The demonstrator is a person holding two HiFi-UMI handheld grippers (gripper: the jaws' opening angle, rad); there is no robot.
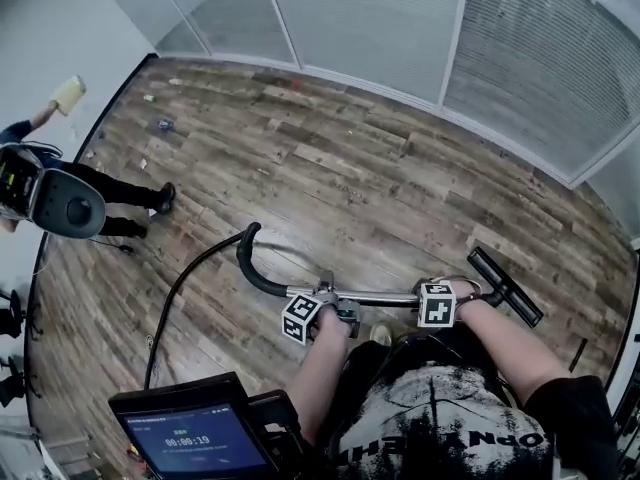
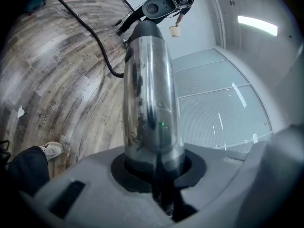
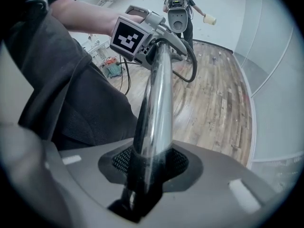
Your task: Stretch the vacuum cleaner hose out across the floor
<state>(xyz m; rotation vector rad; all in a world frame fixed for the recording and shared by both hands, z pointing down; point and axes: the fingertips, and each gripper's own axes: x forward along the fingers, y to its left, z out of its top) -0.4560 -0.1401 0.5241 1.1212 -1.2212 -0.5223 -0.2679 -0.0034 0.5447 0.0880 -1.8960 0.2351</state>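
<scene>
Both claws were clamped on the vacuum's metal tube, which was held roughly level above the wood floor.

- **Left claw**: part-closed, pads pressed on the tube just short of the curved black handle.
- **Right claw**: also part-closed, pads on the same tube, toward the floor nozzle.
- **Why held this way:** my read is that 2 grips set well apart kept the long tube from swinging and gave leverage to pull the hose.
- **Hose**: it ran from the handle down onto the floor and off toward the lower left. It lay in a curve, so I judged it not yet stretched out.
- **Text:** the screen showed what looked like 00:00:19. The shirt print was only partly legible. No brand was readable on the vacuum.
</scene>
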